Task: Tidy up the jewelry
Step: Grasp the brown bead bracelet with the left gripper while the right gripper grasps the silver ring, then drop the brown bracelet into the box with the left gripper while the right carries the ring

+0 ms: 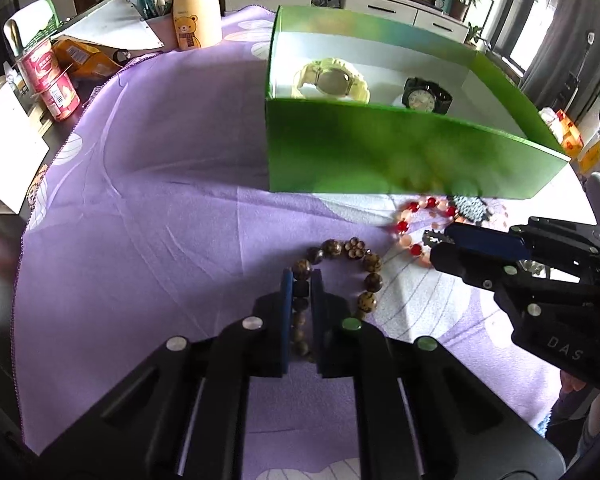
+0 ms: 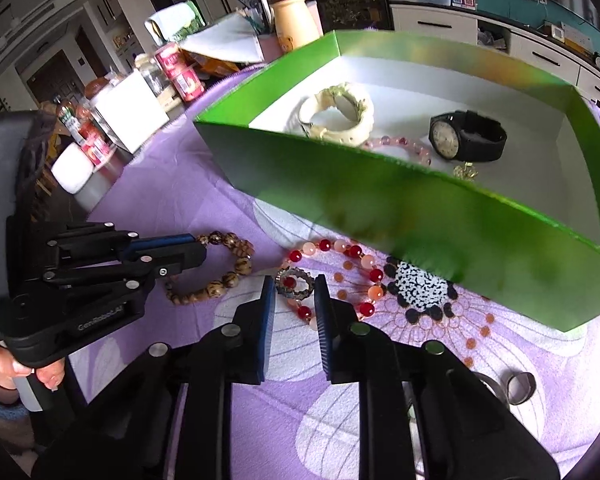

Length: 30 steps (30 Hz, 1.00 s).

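Both claws at bracelets before the green box point(image 1: 380, 148).
Left claw point(image 1: 300, 280) clamped on wooden bracelet point(image 1: 366, 280); right claw point(image 2: 294, 292) apart around metal ring point(image 2: 295, 281). Advise lifting clear of box wall.

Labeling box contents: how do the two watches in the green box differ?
The cream watch is chunky and pale; the black watch is slimmer and dark. The cream watch's dial looks dull and unreadable; the black watch shows a light dial with numerals. The cream one sits left, the black one right. Both lie inside the green box, apart.
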Available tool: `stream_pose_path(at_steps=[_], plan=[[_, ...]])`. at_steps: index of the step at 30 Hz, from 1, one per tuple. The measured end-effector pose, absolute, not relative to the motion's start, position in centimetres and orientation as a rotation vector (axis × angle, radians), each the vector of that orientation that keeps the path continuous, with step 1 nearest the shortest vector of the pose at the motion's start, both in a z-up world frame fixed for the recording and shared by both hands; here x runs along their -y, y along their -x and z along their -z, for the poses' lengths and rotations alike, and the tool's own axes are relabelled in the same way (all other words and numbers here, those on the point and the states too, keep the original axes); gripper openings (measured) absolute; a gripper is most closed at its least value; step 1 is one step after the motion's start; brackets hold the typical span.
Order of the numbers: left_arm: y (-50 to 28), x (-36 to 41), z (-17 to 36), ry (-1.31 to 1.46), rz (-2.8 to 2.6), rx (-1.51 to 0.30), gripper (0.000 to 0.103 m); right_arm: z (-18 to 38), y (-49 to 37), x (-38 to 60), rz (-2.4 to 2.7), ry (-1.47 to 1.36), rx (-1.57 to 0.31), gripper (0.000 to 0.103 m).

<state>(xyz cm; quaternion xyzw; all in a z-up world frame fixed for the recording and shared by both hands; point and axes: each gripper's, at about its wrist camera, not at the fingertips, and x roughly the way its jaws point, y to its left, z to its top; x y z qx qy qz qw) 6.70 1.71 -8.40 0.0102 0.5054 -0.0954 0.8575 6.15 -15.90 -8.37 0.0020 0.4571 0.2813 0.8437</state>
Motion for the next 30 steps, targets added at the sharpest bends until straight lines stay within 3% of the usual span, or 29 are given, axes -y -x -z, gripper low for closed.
stream_pose_path(at_steps=[30], plan=[[-9.7,0.2,-5.6,0.058,0.332,-0.841,0.008,-1.1,-6.2,21.6,-0.509,-0.082,-0.740,0.020]])
